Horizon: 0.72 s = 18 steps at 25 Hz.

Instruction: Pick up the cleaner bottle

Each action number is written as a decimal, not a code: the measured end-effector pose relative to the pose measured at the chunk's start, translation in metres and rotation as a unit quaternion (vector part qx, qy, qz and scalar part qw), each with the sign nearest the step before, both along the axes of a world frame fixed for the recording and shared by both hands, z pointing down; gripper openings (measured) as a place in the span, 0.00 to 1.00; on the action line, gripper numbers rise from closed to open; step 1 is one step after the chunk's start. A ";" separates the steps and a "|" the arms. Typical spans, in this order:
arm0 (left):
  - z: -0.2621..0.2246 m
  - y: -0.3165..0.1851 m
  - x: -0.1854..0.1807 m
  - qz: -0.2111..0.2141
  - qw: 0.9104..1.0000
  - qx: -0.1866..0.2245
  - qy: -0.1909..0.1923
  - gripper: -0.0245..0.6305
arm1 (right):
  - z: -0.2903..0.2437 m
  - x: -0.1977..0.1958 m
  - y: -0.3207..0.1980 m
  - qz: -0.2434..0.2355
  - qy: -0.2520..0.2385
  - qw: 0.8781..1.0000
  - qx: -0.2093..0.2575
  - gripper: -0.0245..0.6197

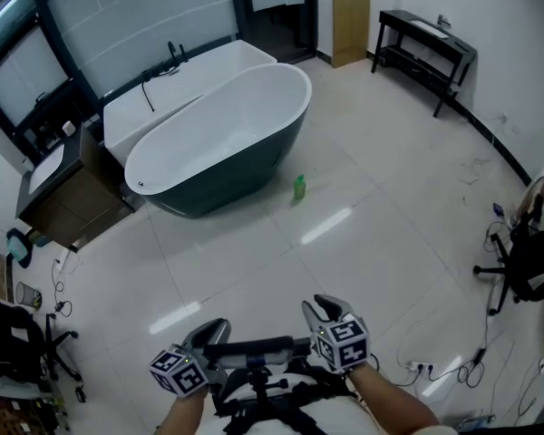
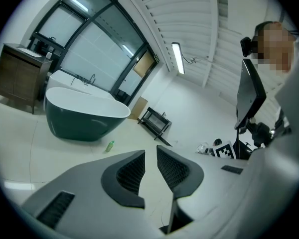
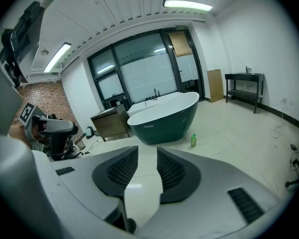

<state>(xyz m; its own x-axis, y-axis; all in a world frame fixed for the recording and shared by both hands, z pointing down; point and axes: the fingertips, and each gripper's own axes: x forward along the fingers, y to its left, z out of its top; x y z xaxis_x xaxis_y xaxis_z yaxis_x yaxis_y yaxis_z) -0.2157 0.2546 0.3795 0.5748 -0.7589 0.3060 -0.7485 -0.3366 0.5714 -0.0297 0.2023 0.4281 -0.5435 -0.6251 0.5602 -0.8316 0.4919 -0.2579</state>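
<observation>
Left claw (image 2: 150, 153), right claw (image 3: 147, 151) empty, wide tiled floor (image 1: 363, 234), cleaner bottle (image 1: 299, 187) beside bathtub (image 1: 236, 184)

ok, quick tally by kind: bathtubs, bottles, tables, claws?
Bathtubs: 2, dark green tub and white tub
Cleaner bottle: 1
Black table: 1
Claws: 2, left claw and right claw, both open, empty
Total: 6

Head view steeply down; both gripper views toward the shared bathtub (image 1: 245, 178)
</observation>
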 end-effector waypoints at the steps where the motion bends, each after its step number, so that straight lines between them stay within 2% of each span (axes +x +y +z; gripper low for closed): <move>1: 0.000 -0.003 0.002 0.002 1.000 0.000 -0.001 0.15 | 0.001 0.003 -0.001 0.001 0.001 1.000 -0.001 0.22; 10: 0.005 -0.034 -0.019 -0.007 1.000 0.004 0.008 0.15 | -0.002 0.013 -0.017 0.013 0.023 1.000 0.001 0.22; 18: 0.009 -0.080 -0.048 0.033 0.999 -0.001 0.006 0.15 | -0.003 -0.011 -0.041 0.056 0.022 0.998 -0.010 0.22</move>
<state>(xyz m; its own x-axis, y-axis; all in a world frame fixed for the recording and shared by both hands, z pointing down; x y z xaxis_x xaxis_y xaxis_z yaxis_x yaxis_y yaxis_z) -0.2639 0.1747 0.3886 0.6269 -0.7190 0.3001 -0.7180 -0.3836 0.5808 -0.0403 0.1616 0.4250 -0.4462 -0.6687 0.5948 -0.8914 0.3910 -0.2291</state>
